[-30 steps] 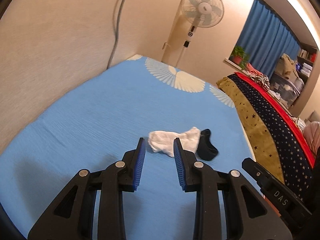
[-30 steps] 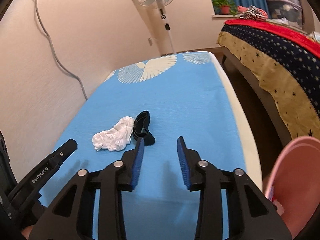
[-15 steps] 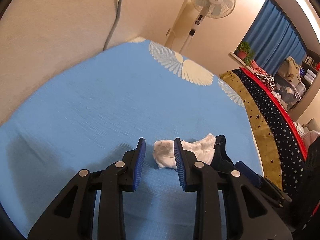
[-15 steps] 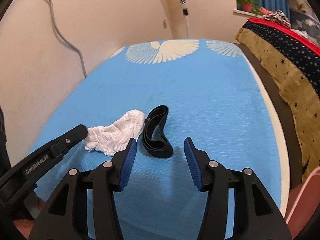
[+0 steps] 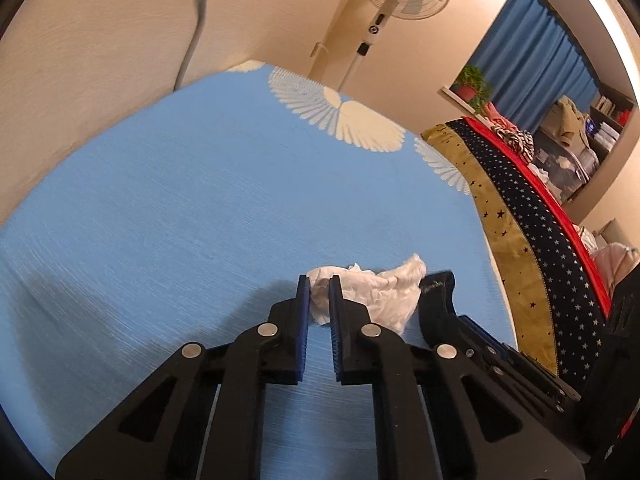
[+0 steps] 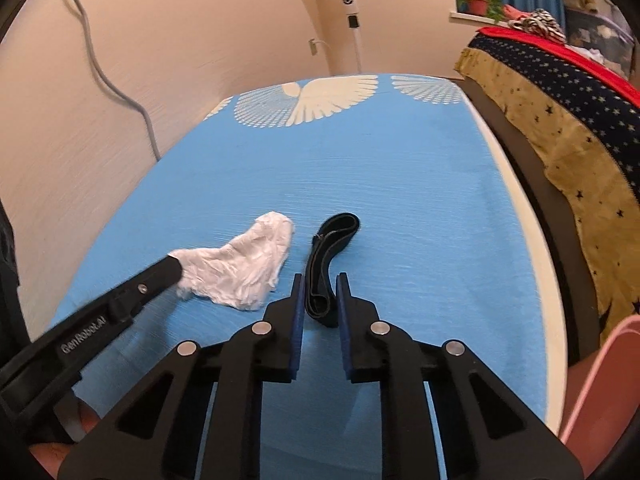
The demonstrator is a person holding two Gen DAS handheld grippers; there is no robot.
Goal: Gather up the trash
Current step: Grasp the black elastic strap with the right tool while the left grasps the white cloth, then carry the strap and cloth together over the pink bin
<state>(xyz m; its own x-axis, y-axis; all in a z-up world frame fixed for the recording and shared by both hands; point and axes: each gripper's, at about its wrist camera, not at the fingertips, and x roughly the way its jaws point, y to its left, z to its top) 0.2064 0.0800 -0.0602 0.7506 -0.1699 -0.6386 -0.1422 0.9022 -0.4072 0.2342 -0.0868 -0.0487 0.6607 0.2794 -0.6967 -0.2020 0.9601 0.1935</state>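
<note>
Pinching crumpled white tissue, looped black strap

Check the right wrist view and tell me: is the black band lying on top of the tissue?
No. The black band lies beside the tissue with blue sheet showing between them.

crumpled white tissue beside black band

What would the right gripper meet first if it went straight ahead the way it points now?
Probably the black band: its near end already lies between the right gripper jaws, which stand narrowly apart. Contact is unclear.
</note>
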